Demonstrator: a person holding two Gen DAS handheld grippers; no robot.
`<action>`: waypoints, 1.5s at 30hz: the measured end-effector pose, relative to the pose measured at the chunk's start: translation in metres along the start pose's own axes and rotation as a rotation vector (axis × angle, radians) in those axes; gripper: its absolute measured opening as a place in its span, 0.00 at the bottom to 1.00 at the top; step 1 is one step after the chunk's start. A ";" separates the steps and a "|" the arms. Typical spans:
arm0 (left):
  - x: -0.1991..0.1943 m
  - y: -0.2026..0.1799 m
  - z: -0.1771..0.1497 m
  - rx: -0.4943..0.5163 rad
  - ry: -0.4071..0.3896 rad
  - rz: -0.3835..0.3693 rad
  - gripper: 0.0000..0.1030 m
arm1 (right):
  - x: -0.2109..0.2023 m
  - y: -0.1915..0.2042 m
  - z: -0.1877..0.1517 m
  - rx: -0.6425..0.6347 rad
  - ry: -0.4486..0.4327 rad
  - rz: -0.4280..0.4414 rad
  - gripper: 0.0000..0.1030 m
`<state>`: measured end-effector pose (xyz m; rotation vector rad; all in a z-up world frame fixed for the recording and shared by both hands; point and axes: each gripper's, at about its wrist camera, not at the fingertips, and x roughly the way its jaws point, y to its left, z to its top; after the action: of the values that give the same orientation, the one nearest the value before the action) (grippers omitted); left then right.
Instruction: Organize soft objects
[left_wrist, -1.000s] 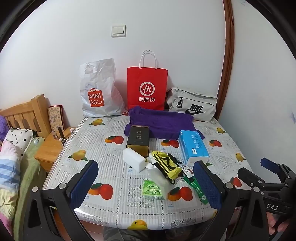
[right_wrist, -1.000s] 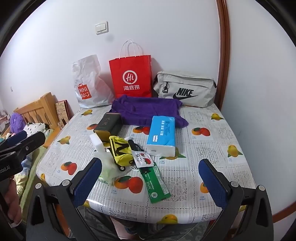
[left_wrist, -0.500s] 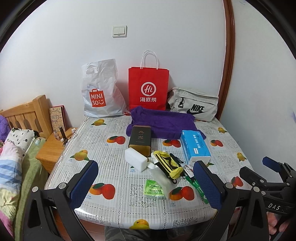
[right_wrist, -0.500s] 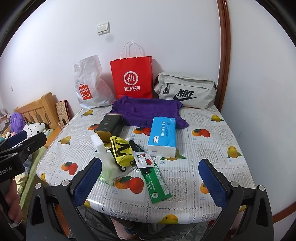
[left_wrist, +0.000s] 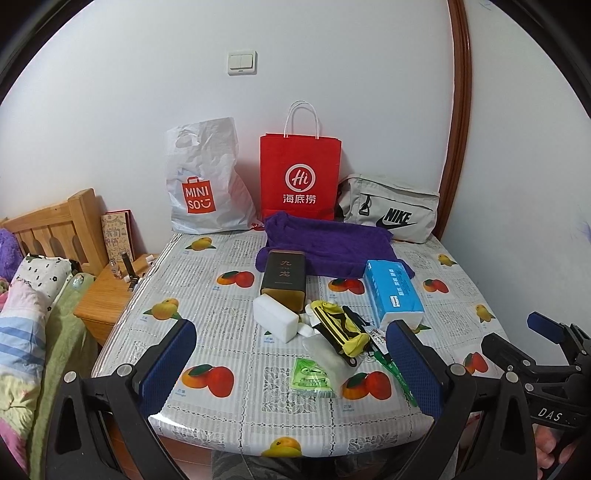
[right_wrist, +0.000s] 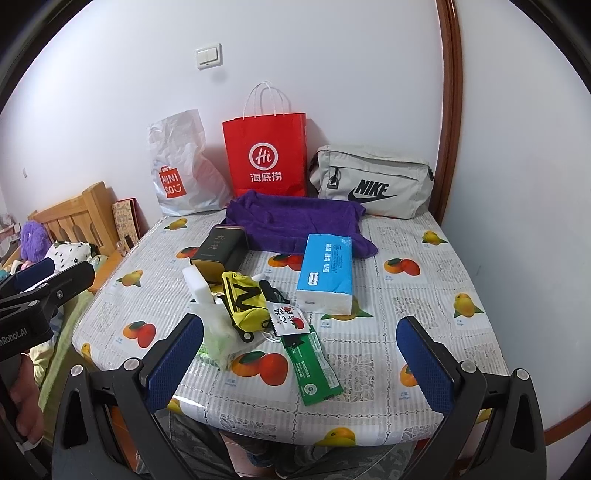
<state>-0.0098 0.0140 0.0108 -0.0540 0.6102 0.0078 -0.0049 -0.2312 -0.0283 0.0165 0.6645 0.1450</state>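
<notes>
A fruit-print table (left_wrist: 229, 321) (right_wrist: 424, 332) carries a purple towel (left_wrist: 328, 243) (right_wrist: 295, 218), a blue tissue pack (left_wrist: 393, 291) (right_wrist: 327, 271), a white sponge block (left_wrist: 275, 317) (right_wrist: 197, 282), a yellow pouch (left_wrist: 340, 326) (right_wrist: 247, 299), a dark tin (left_wrist: 283, 275) (right_wrist: 218, 251) and green packets (left_wrist: 310, 374) (right_wrist: 314, 363). At the back stand a white Miniso bag (left_wrist: 203, 184) (right_wrist: 181, 166), a red paper bag (left_wrist: 299, 177) (right_wrist: 266, 155) and a grey Nike bag (left_wrist: 391, 208) (right_wrist: 373, 181). My left gripper (left_wrist: 291, 369) and right gripper (right_wrist: 301, 363) hover open over the near edge, holding nothing.
A wooden bed headboard (left_wrist: 55, 225) and a low wooden nightstand (left_wrist: 107, 291) stand left of the table, with bedding (left_wrist: 26, 314) below. White walls close the back and right, with a brown door frame (left_wrist: 456, 122) in the corner. A person's hand (right_wrist: 22, 398) holds the left gripper.
Both views have shifted slightly, with the table contents sitting a little lower and further right in the frames. Nothing on the table has moved, and both grippers stay open.
</notes>
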 end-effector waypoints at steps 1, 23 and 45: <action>0.000 0.000 0.000 0.000 0.000 -0.001 1.00 | 0.000 0.000 0.000 0.000 0.000 0.001 1.00; 0.000 0.000 -0.002 0.003 -0.002 0.004 1.00 | -0.005 0.003 0.002 -0.013 -0.010 -0.008 1.00; 0.001 0.002 0.000 0.005 -0.001 0.003 1.00 | -0.006 0.007 0.002 -0.022 -0.013 0.000 1.00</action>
<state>-0.0095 0.0160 0.0102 -0.0484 0.6097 0.0092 -0.0095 -0.2248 -0.0225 -0.0041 0.6496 0.1521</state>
